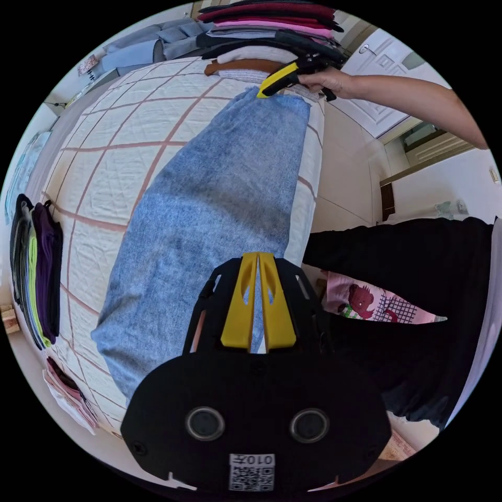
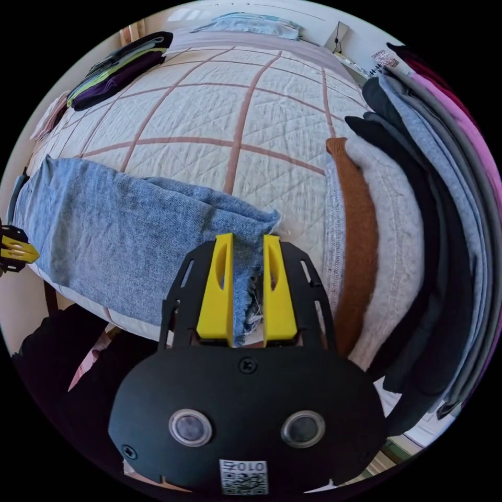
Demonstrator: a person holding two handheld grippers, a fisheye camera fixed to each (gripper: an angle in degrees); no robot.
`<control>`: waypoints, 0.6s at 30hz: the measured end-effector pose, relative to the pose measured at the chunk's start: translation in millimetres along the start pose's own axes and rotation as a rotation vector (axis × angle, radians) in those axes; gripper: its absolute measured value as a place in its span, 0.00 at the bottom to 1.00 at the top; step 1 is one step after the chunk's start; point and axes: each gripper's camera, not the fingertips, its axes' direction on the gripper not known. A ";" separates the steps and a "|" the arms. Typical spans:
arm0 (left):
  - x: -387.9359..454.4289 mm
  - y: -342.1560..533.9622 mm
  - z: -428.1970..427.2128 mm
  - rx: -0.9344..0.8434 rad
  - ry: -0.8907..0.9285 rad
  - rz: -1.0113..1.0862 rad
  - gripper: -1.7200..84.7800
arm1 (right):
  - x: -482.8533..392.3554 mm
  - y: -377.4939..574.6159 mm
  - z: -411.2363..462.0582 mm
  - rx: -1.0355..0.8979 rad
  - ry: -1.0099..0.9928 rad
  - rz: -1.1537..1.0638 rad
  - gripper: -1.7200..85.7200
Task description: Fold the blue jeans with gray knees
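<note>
Here, the blue jeans [image 1: 209,209] lie stretched along the edge of a quilted bed [image 1: 120,157]. The left gripper [image 1: 257,261] is clamped on one end, the right gripper [image 2: 246,246] on the frayed hem beside a stack of folded clothes [image 2: 418,219].

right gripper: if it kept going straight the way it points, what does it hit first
The right gripper already has the frayed hem of the jeans between its jaws. Going straight on, it would likely slide over denim onto the checked quilt; depth is unclear.
</note>
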 end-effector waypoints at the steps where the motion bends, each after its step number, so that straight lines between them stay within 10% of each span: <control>1: 6.4 -12.5 6.8 -0.034 -0.019 0.012 0.02 | 2.3 2.2 -2.8 0.006 0.001 -0.010 0.07; 10: 17.7 -48.5 49.3 -0.166 -0.013 -0.019 0.02 | 24.0 24.5 20.3 -0.024 0.088 -0.123 0.06; 18: 0.9 -30.4 15.3 0.030 0.000 -0.188 0.02 | 66.3 141.0 -30.2 0.329 -0.004 0.336 0.12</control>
